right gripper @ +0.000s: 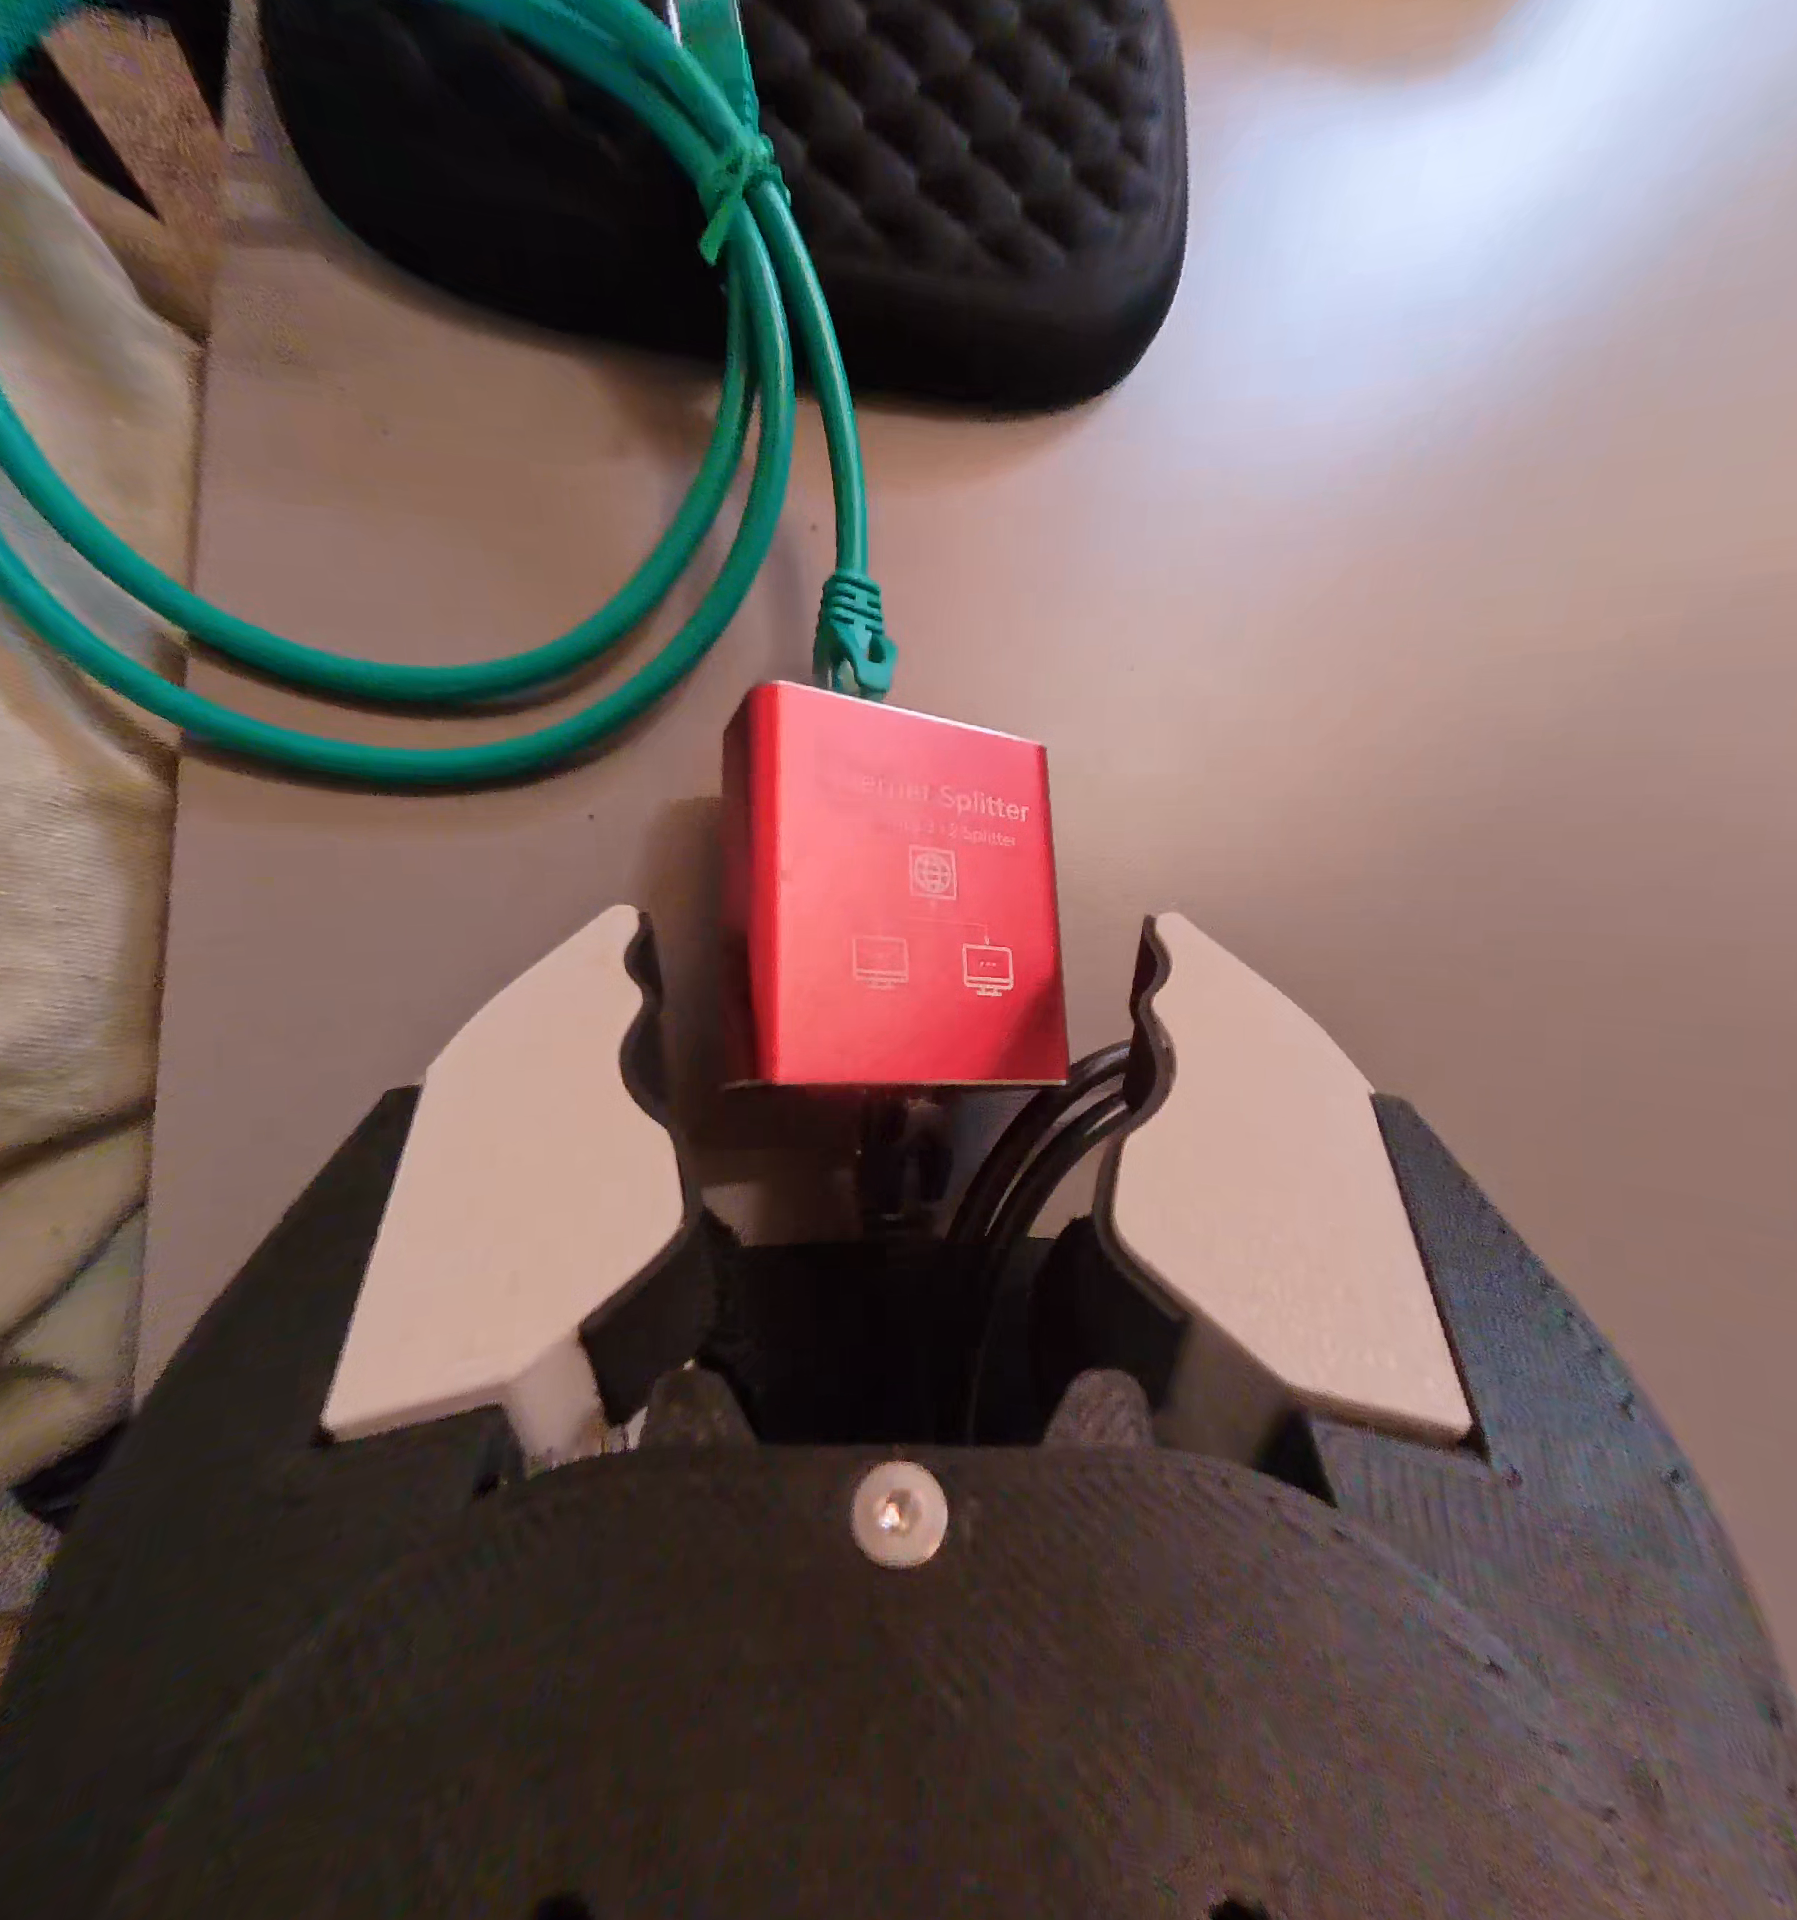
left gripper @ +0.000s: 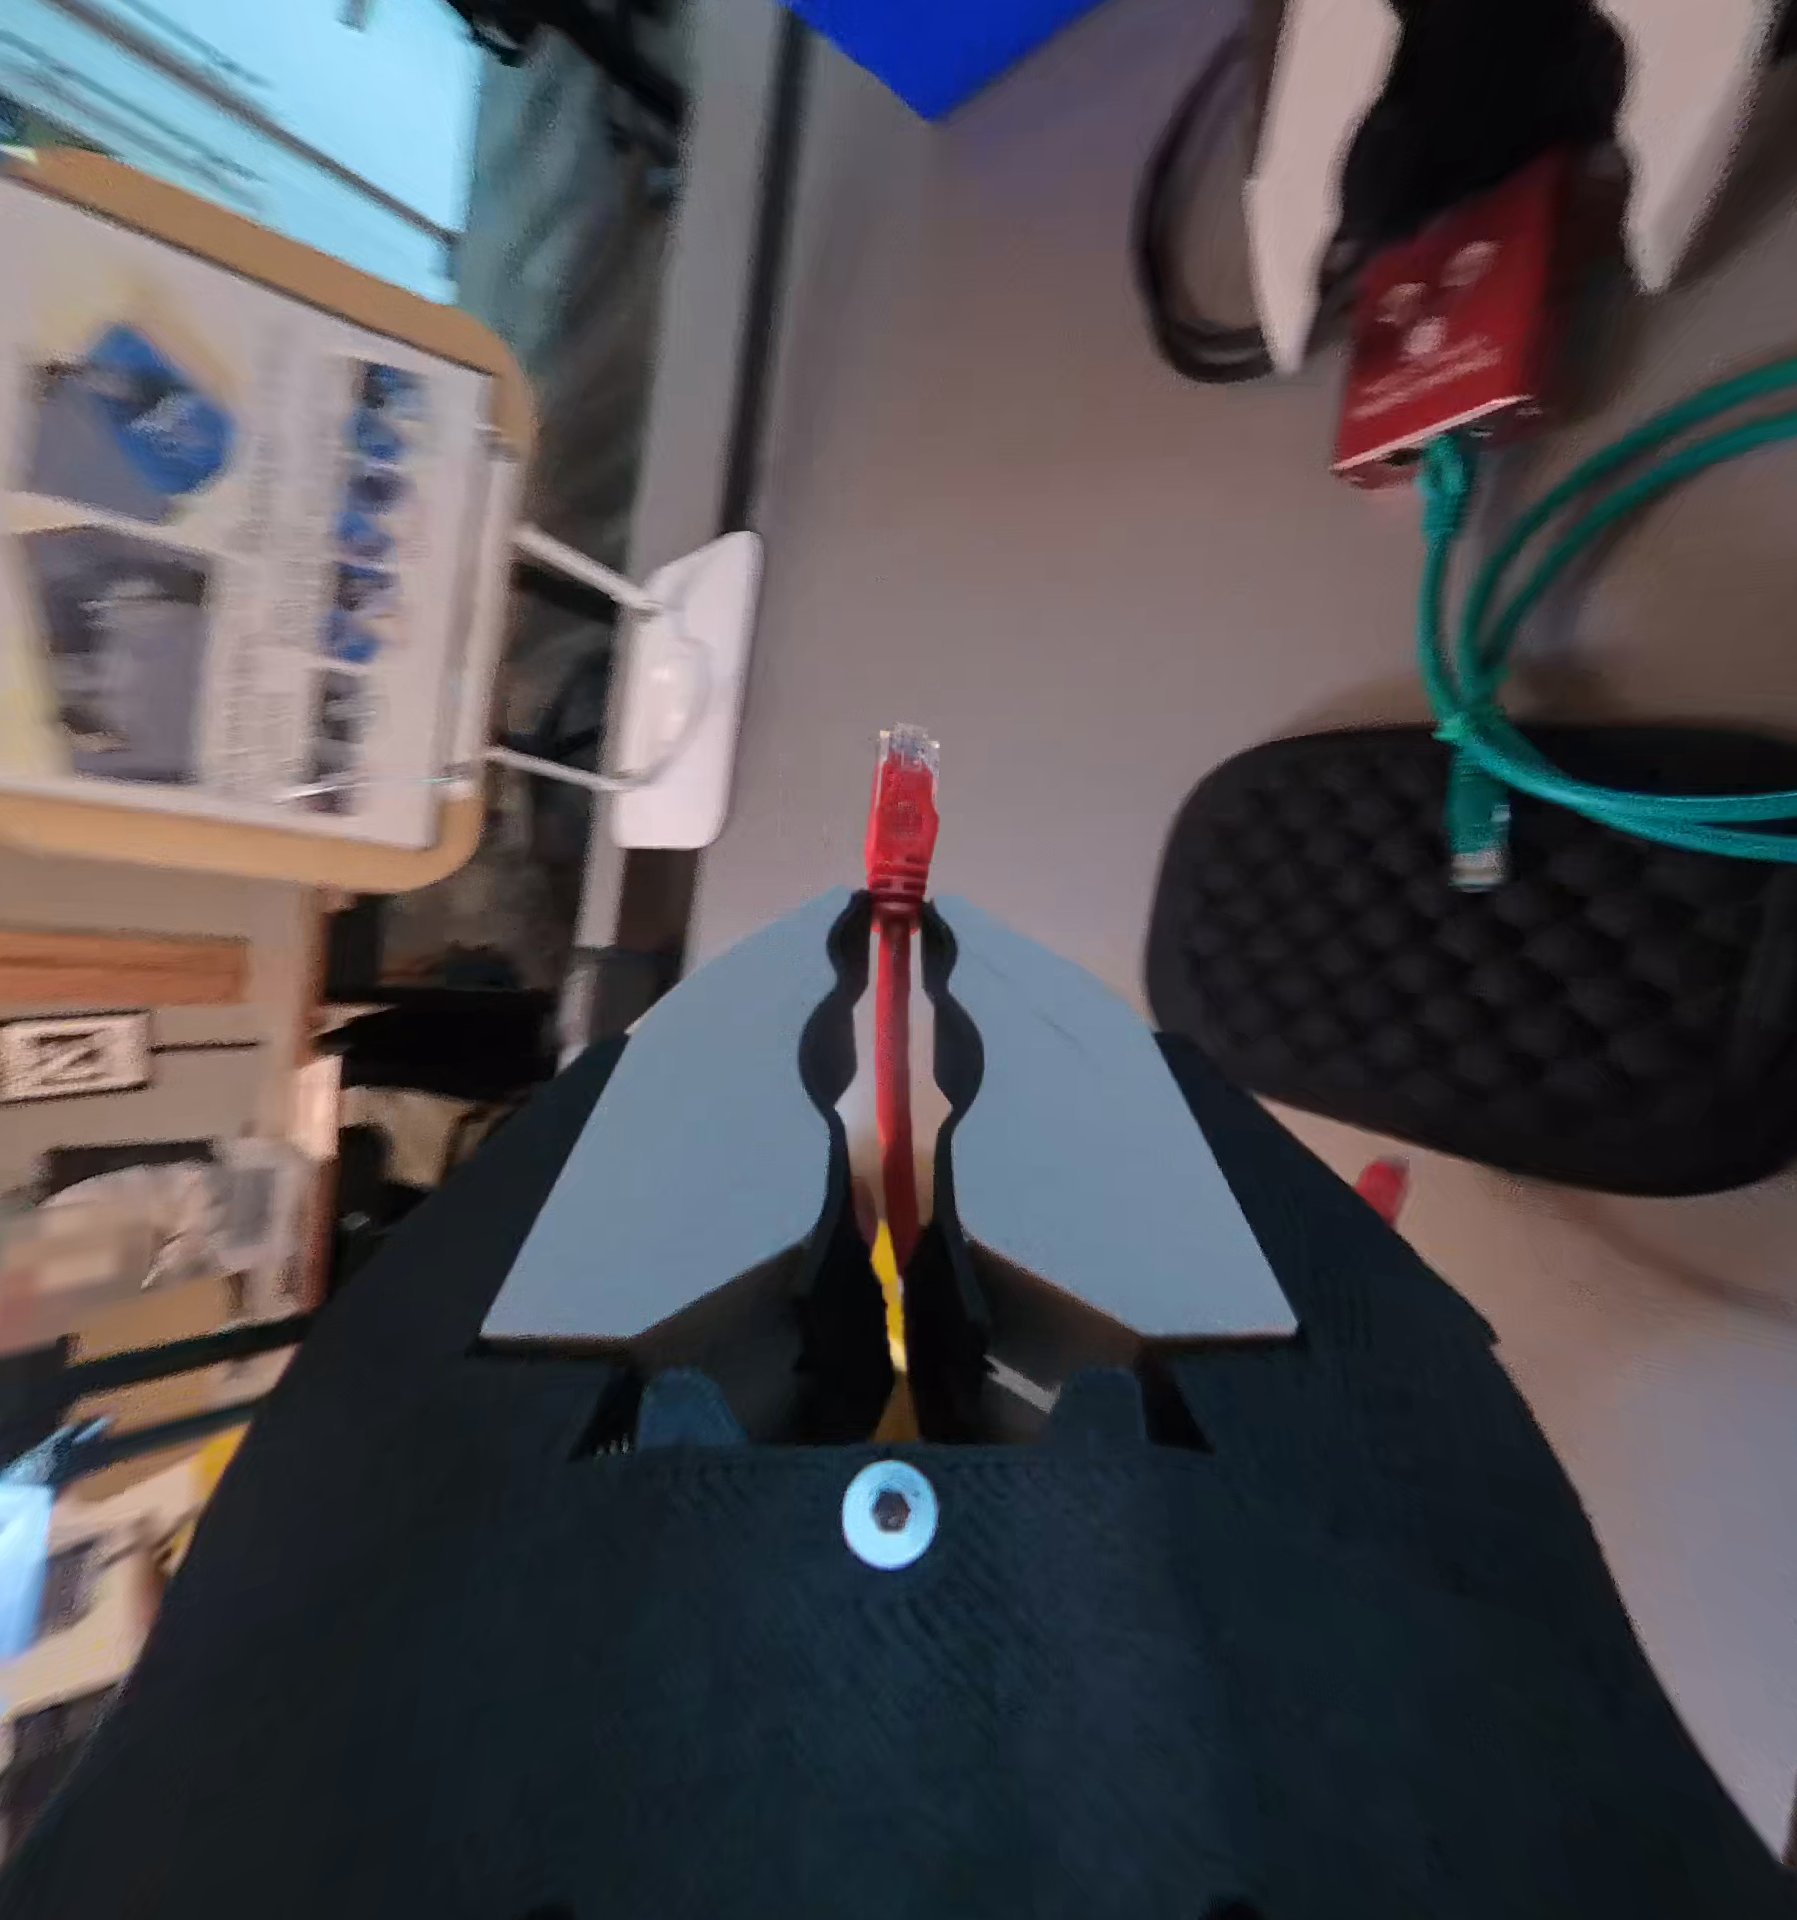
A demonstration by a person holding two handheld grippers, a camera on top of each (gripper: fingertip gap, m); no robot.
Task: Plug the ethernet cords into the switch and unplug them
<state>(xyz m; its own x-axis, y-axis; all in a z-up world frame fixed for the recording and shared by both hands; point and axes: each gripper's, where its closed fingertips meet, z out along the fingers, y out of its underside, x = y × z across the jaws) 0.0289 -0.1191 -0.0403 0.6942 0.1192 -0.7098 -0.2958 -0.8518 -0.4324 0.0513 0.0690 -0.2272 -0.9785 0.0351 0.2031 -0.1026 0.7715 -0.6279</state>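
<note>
My left gripper (left gripper: 892,914) is shut on a red ethernet cord (left gripper: 896,1039). Its clear-tipped plug (left gripper: 906,800) sticks out past the fingertips, held above the table. The red switch box (right gripper: 904,894) lies on the table between the open fingers of my right gripper (right gripper: 894,935), with gaps on both sides. A green cord (right gripper: 458,675) is plugged into the switch's far end by its plug (right gripper: 854,634). Black cables (right gripper: 1029,1164) leave its near end. In the left wrist view the switch (left gripper: 1445,332) is at the upper right, and the green cord's free plug (left gripper: 1476,821) rests on a black pad.
A black quilted pad (right gripper: 977,208) lies beyond the switch, also seen in the left wrist view (left gripper: 1496,1018). A white stand (left gripper: 686,686) holds a framed printed sheet (left gripper: 198,571) at the left. A pale cloth (right gripper: 42,831) lies past the table's left edge. A blue object (left gripper: 925,52) is at the top. The gap from one gripper's tips to the other's is roughly 25 cm.
</note>
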